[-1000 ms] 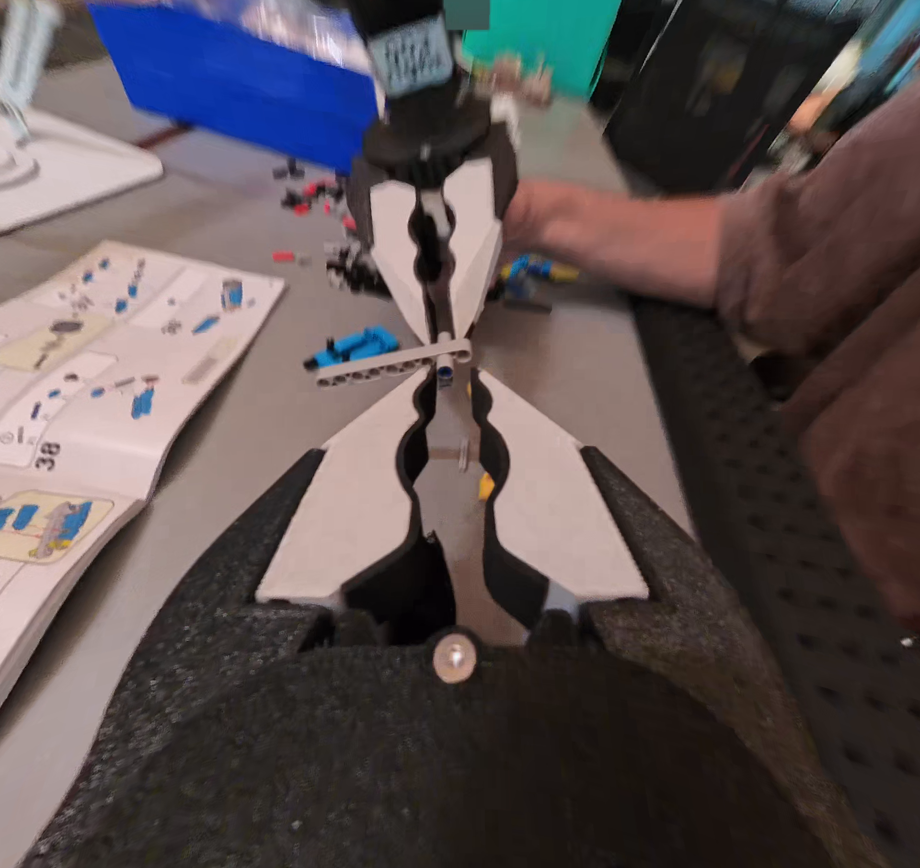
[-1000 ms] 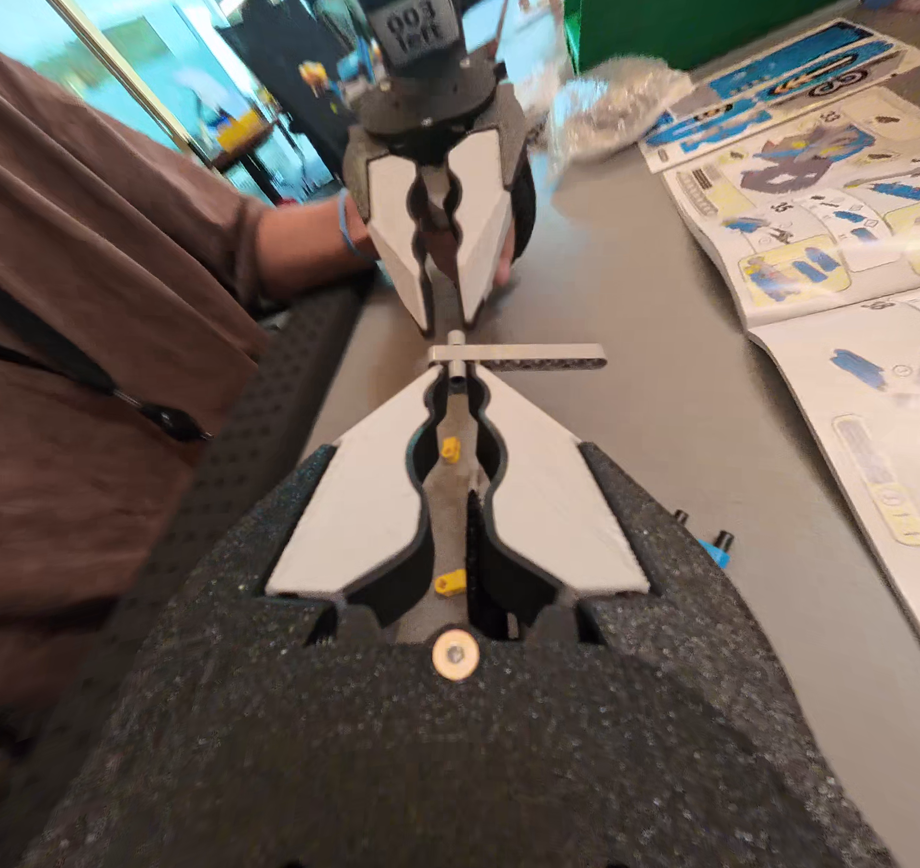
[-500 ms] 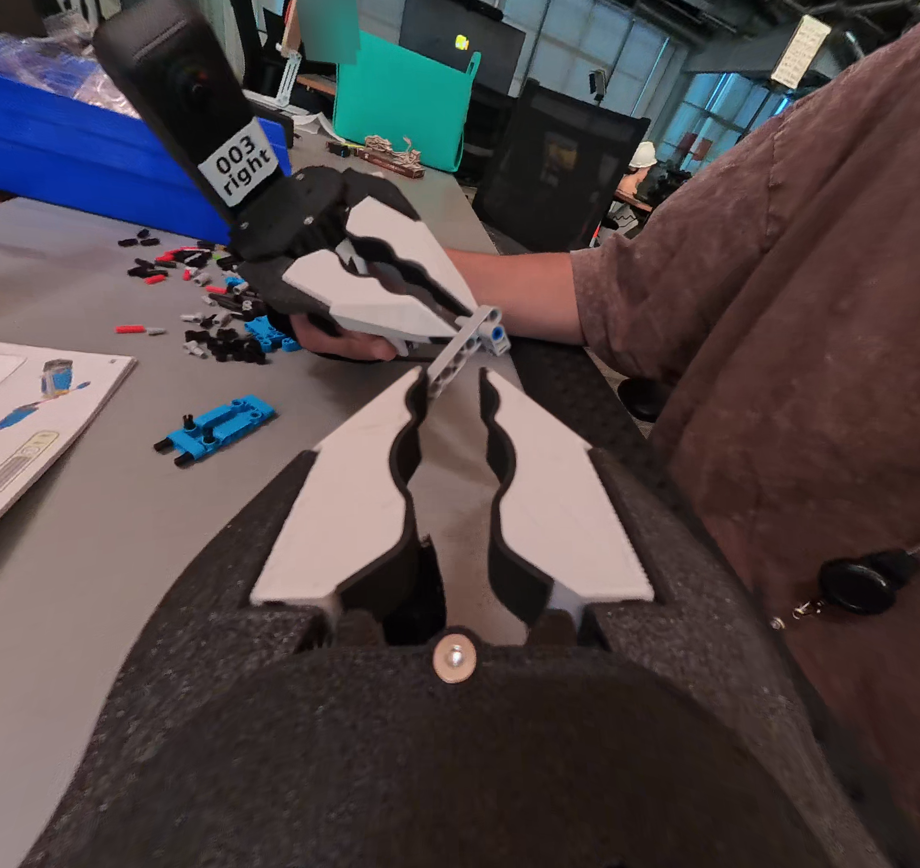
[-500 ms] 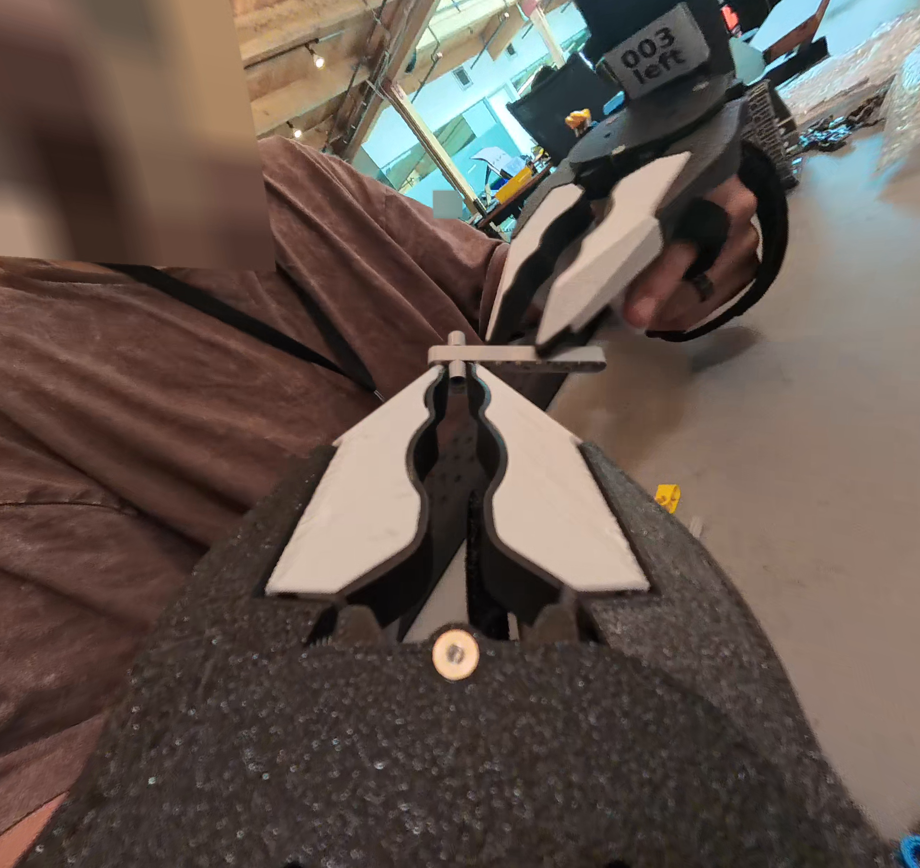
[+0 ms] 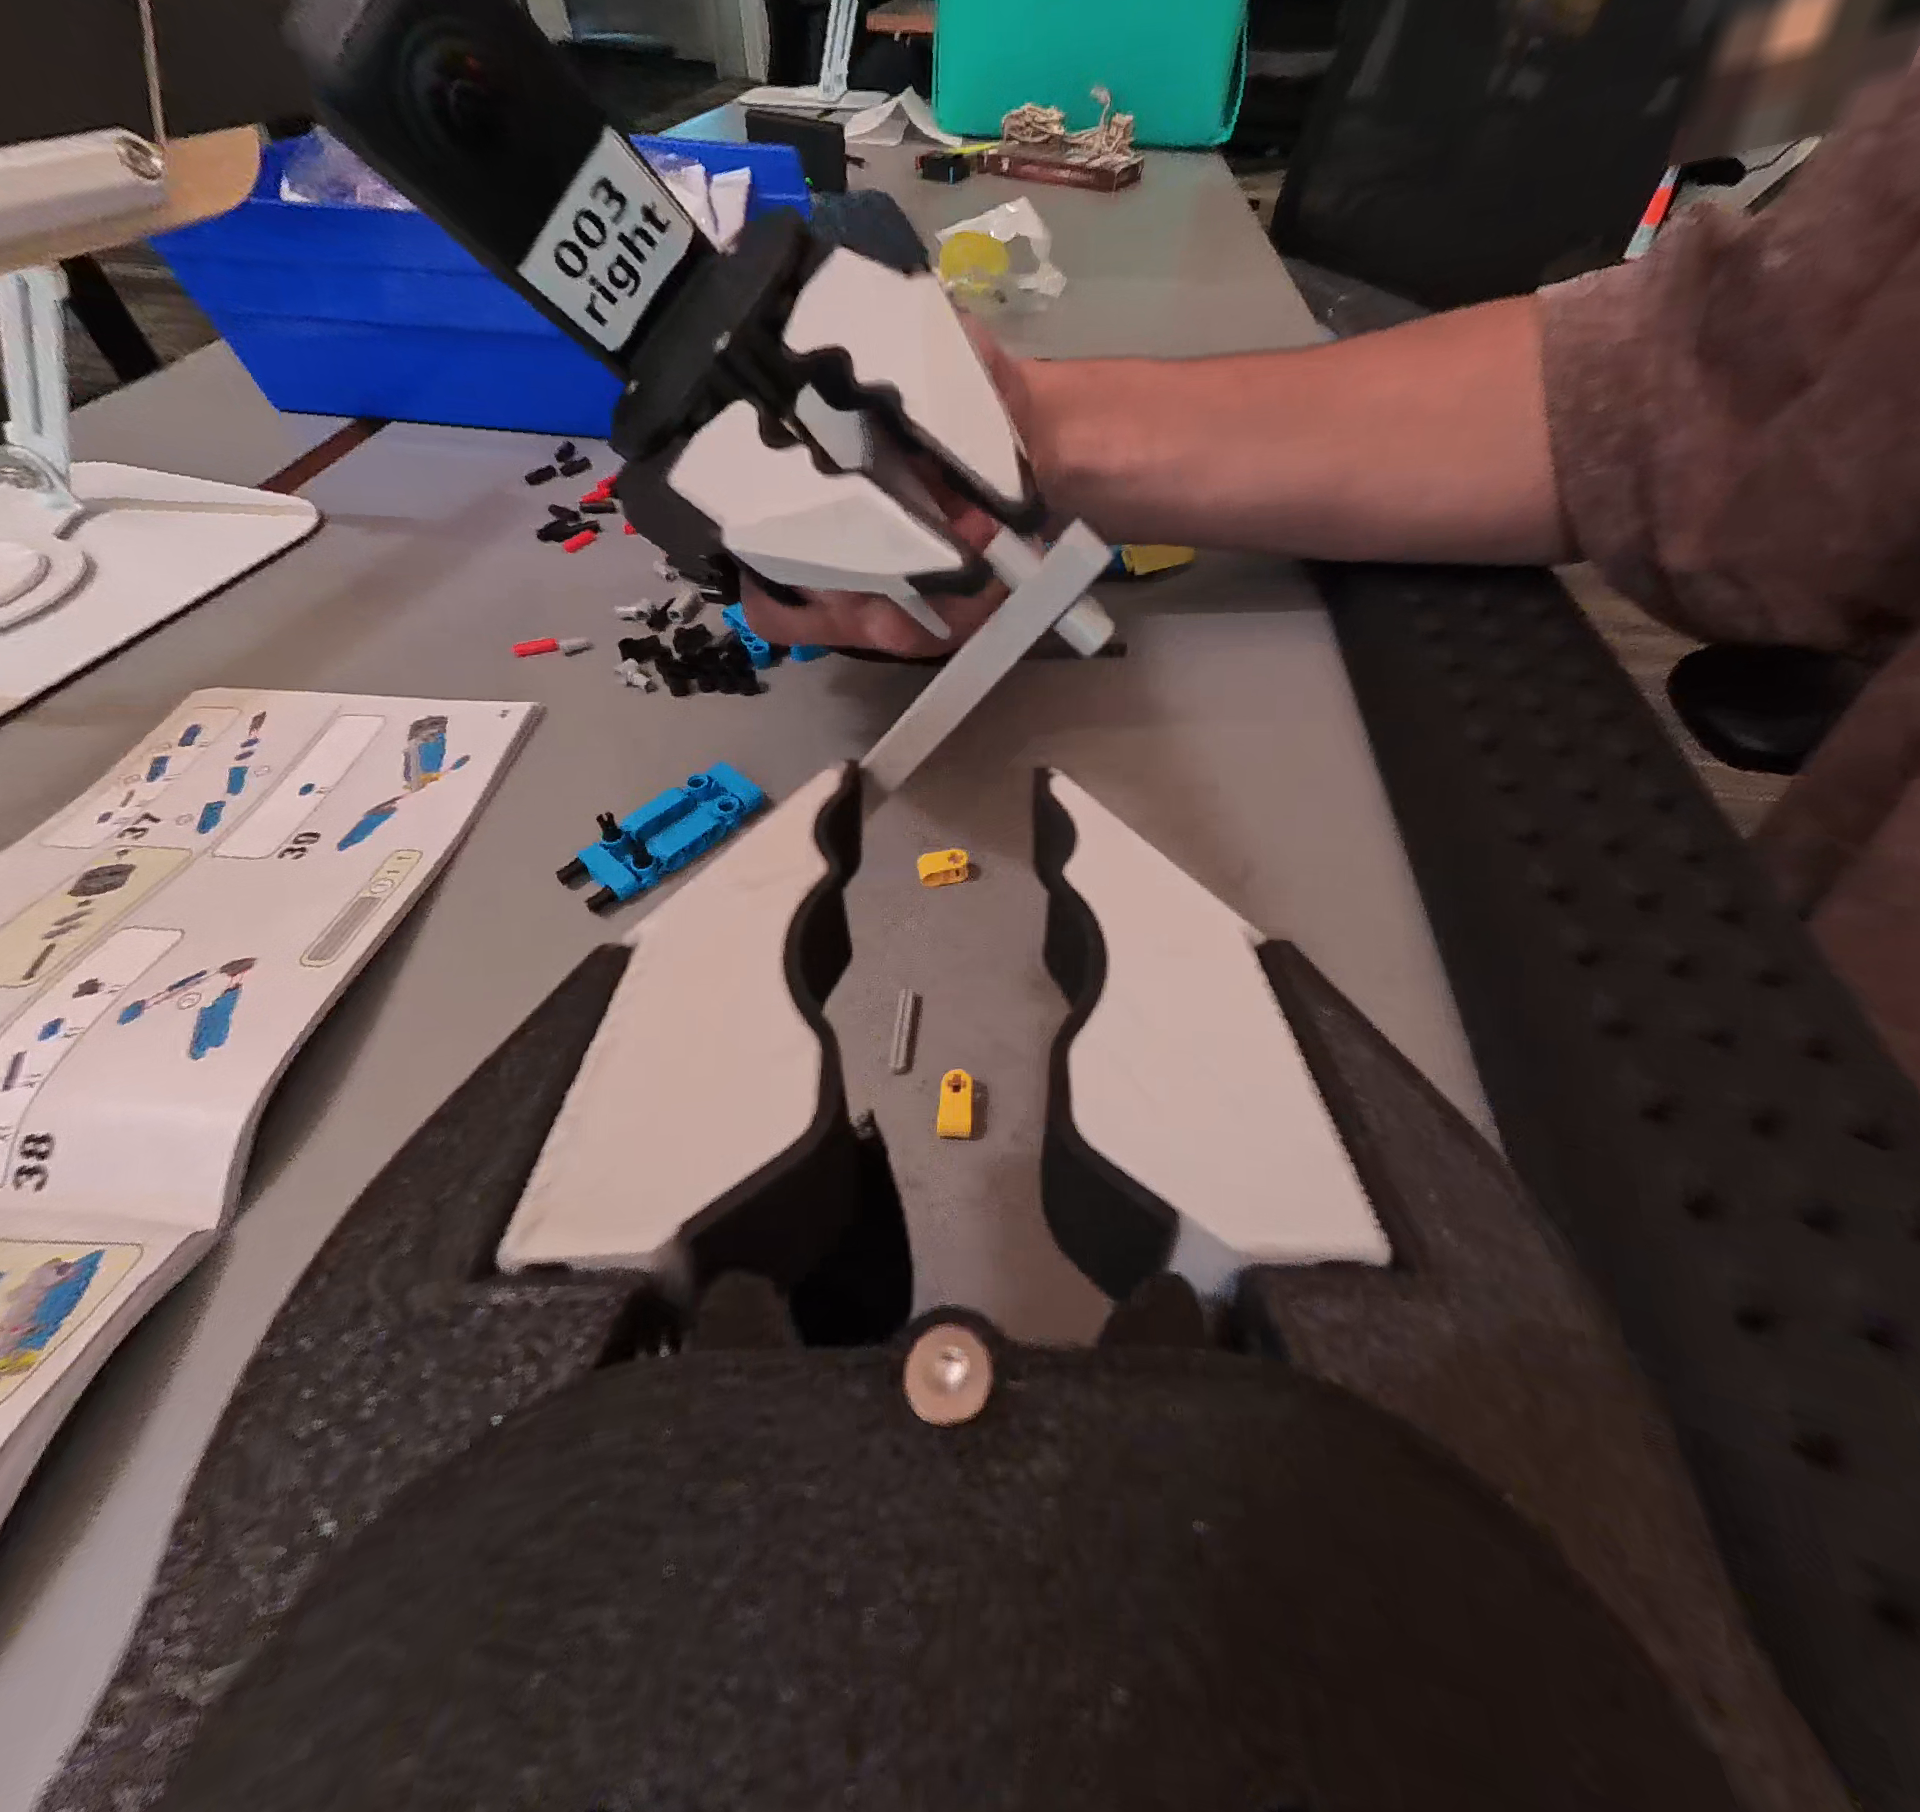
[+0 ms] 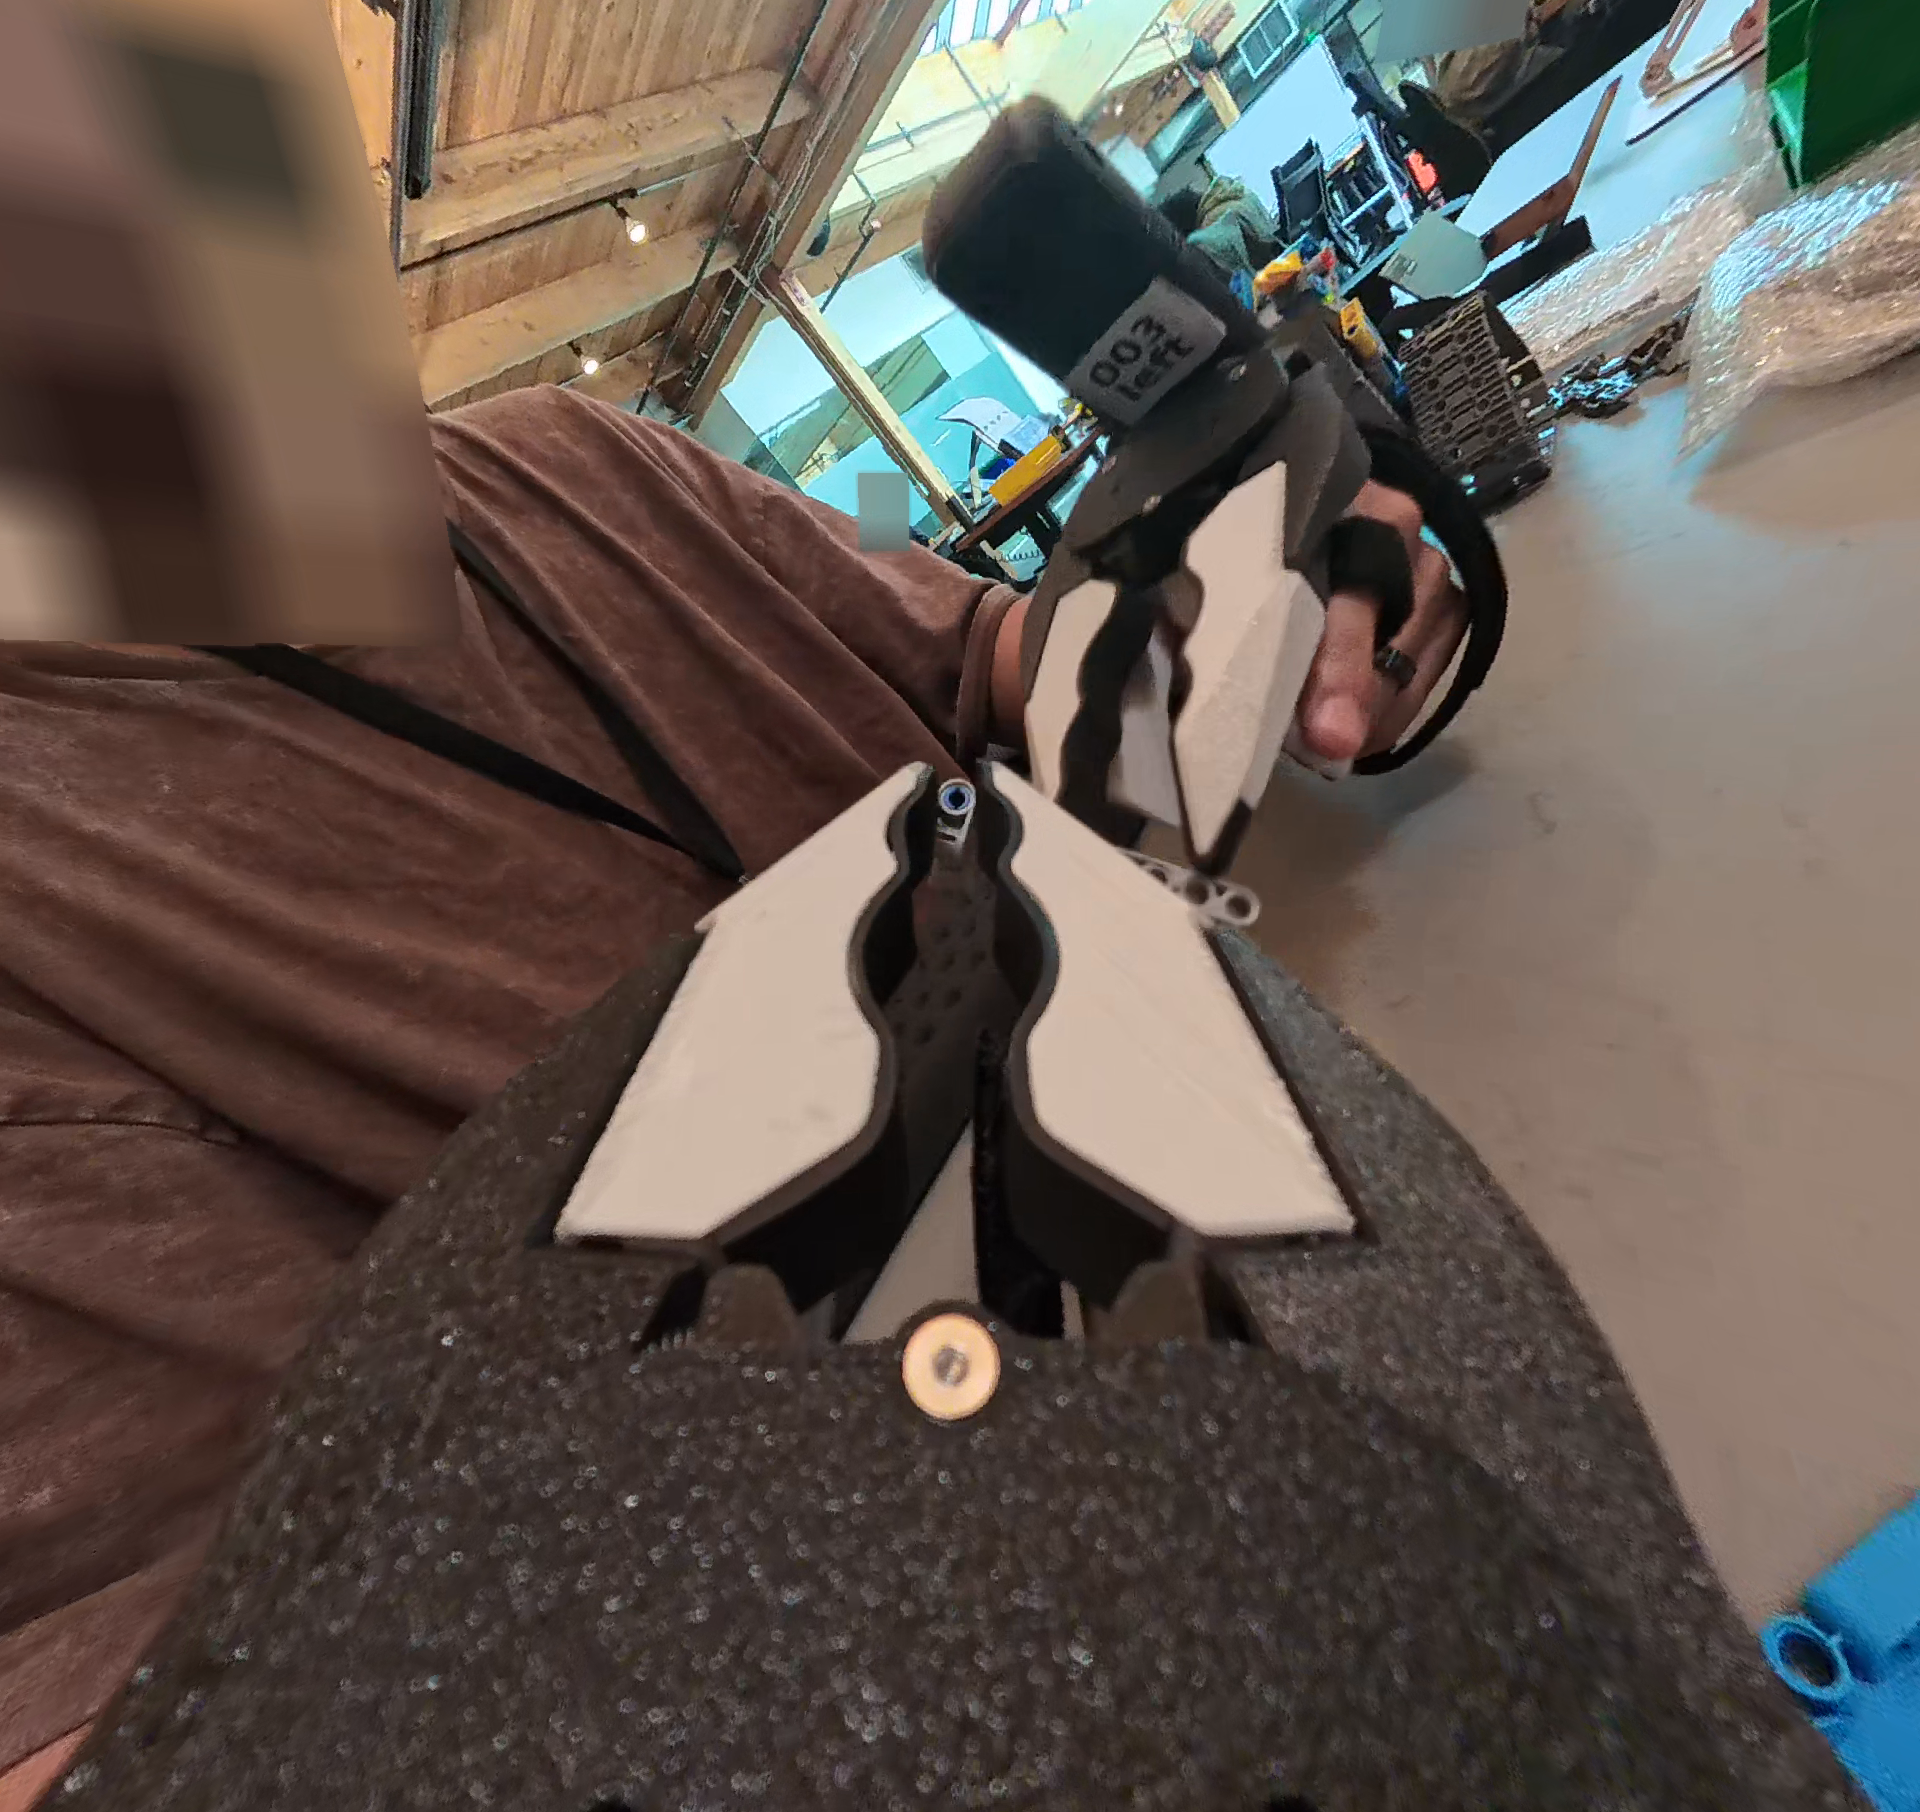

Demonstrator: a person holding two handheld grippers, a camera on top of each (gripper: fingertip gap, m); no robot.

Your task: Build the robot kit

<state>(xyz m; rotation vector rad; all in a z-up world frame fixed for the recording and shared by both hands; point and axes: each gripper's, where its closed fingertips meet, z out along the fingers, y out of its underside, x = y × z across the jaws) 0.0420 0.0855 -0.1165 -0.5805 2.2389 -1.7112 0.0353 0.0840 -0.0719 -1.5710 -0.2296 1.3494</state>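
We see our right gripper (image 6: 951, 775) clamped on a short white peg (image 6: 953, 812) carrying a long grey holed plastic beam (image 5: 971, 687). Our left gripper (image 5: 945, 775) gapes wide, one tip seemingly touching the beam's end, above two small yellow connectors (image 5: 956, 1102) on the grey table (image 5: 1195, 723).

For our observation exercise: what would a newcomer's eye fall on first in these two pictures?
First, the right gripper, raised over the grey table and shut on a short pin set through a long grey beam. The beam slants down towards the open left gripper. Below lie two small yellow pieces, a blue plate and an open instruction booklet.
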